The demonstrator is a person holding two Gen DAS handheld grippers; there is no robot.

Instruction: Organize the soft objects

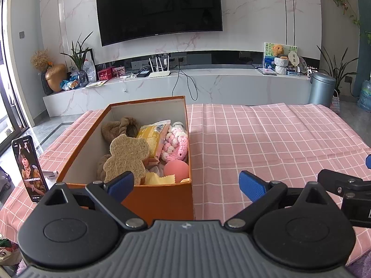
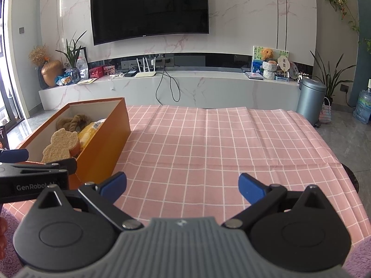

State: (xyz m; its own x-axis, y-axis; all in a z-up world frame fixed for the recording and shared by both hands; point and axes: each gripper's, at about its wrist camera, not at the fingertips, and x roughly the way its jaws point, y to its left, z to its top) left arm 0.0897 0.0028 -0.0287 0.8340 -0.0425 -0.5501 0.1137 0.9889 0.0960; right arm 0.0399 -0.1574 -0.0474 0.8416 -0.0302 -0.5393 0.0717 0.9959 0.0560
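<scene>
Both tools spread wide, nothing held: left gripper (image 1: 186, 185) low before the orange box (image 1: 162, 197), right gripper (image 2: 182, 185) over bare pink checked cloth (image 2: 220, 143). All soft things inside the box: bear-shaped sponge (image 1: 127, 155), yellow packet (image 1: 154, 141), pink knitted toy (image 1: 176, 146), pink ball (image 1: 176, 170). Probably near the end; better to check the cloth for leftovers, then press the tilted sponge down gently.

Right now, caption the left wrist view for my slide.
Open left gripper facing an orange box filled with soft objects on pink checked cloth.
</scene>
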